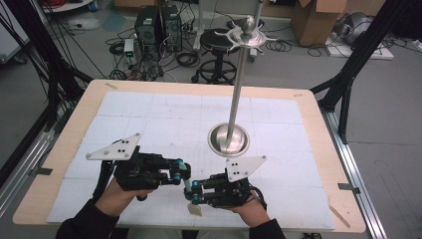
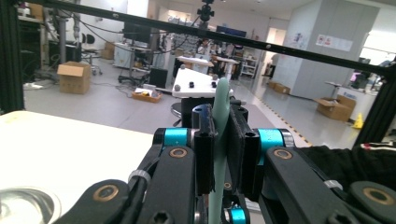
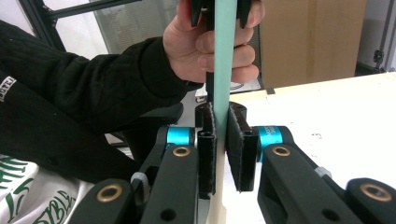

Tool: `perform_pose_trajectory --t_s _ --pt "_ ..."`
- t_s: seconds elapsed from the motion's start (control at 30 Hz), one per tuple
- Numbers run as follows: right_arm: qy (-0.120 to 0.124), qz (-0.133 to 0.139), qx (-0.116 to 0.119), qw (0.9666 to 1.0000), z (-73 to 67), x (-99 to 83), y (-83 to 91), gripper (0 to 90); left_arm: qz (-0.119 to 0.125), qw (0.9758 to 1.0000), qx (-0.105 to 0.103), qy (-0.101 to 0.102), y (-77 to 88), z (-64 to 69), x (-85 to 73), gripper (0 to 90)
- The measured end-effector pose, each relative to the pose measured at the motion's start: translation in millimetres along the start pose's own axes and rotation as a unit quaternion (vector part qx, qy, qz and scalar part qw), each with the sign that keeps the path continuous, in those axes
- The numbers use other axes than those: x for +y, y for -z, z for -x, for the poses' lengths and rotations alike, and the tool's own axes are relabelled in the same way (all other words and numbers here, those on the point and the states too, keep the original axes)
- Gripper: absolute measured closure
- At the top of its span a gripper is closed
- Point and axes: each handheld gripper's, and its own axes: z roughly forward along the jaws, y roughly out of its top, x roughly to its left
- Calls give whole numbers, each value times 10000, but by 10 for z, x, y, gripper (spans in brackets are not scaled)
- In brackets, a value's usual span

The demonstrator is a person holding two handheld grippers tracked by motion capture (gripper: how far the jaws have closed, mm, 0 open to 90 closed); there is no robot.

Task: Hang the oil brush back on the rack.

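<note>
Spatula, probably stiff, light and slim: both tools, left tool and right tool, clench its mint handle.

Legible text: none can be read with certainty. In the right gripper view, green lettering stands on the white garment at the near left, cropped and too fragmentary to read. A small white patch on the black sleeve carries characters too small to resolve. In the left gripper view, notices hang on the grey wall at the far right; their print is blurred beyond reading.
</note>
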Motion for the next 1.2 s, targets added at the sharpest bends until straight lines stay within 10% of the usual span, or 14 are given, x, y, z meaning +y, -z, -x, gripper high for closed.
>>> perform_pose_trajectory --t_s 0.37,1.2 --pt "-192 259 -772 9965 12 13 92 453 -31 9978 657 41 49 -21 42 826" --pt "-93 305 -812 9962 8 95 25 818 -211 9965 810 39 -37 -9 -5 826"
